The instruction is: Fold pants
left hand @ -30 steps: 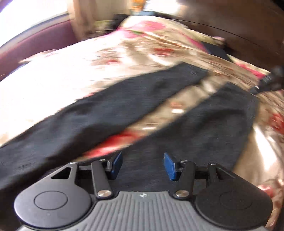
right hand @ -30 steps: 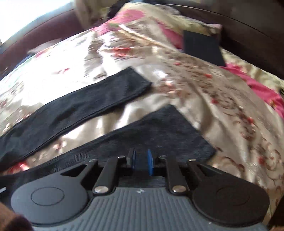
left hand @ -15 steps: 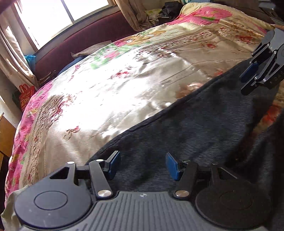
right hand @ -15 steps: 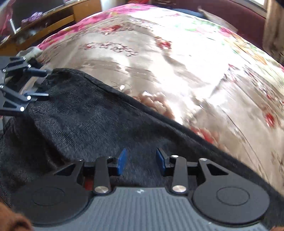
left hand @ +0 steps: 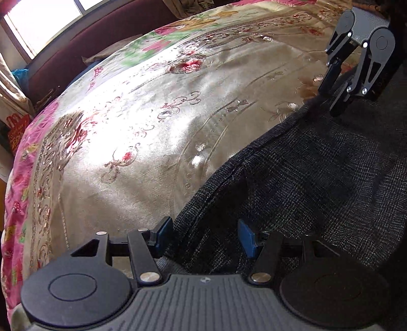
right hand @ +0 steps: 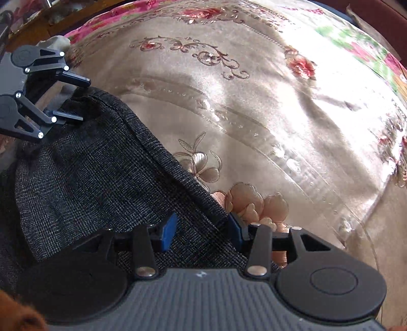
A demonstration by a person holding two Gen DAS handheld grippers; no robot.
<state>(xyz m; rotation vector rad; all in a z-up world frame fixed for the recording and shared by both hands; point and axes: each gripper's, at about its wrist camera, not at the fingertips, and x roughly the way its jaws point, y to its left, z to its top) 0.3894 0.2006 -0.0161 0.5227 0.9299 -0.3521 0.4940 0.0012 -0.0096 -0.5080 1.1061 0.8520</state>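
The dark grey pants (left hand: 318, 173) lie on the floral bedspread, their seamed edge running diagonally through both views; they also show in the right wrist view (right hand: 101, 163). My left gripper (left hand: 204, 235) is open, its blue pads straddling the pants' edge at one end. My right gripper (right hand: 201, 231) is open, straddling the same edge at the other end. Each gripper shows in the other's view: the right one in the left wrist view (left hand: 333, 94), the left one in the right wrist view (right hand: 82, 100). Neither has closed on the cloth.
The shiny gold and pink floral bedspread (left hand: 142, 122) covers the bed. A dark red bed frame (left hand: 84, 51) and a bright window stand beyond it. A wooden shelf (right hand: 51, 20) stands past the bed's corner.
Both grippers swung from the pant legs to the pants' outer edge. They have moved closer to the seam, and the right gripper has opened wider.
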